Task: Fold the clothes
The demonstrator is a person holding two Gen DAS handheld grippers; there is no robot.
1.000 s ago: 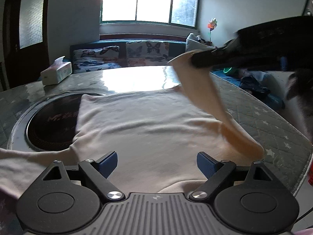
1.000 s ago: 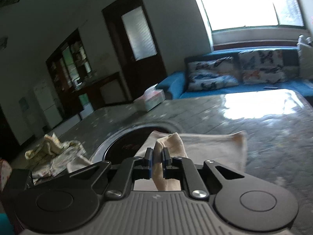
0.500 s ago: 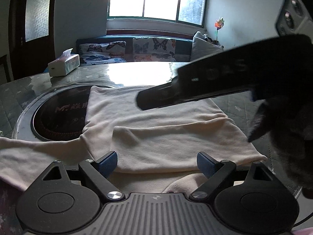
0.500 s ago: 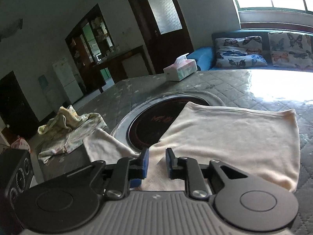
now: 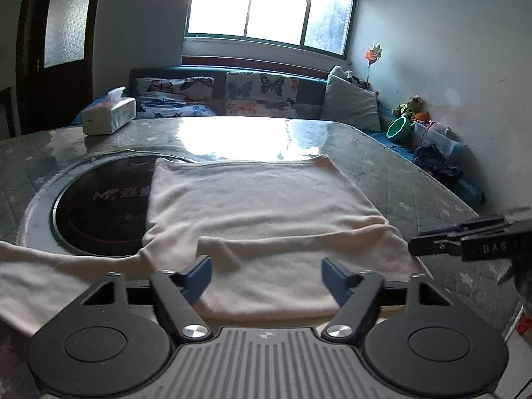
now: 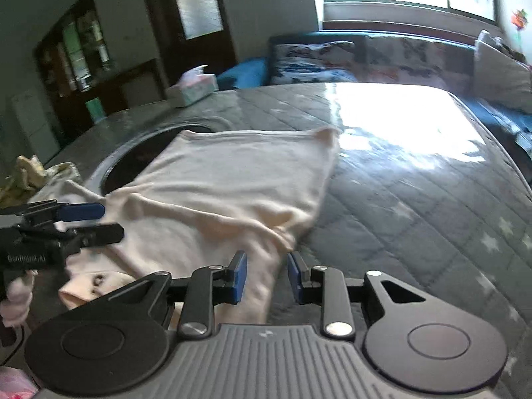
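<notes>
My left gripper (image 5: 266, 274) and right gripper (image 6: 267, 277) both gape empty over the cream shirt (image 5: 266, 206) spread on the table (image 5: 415, 179), its near hem hidden beneath them.

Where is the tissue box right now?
The tissue box stands on the far left part of the table, beyond the round black cooktop and in front of the sofa.
</notes>
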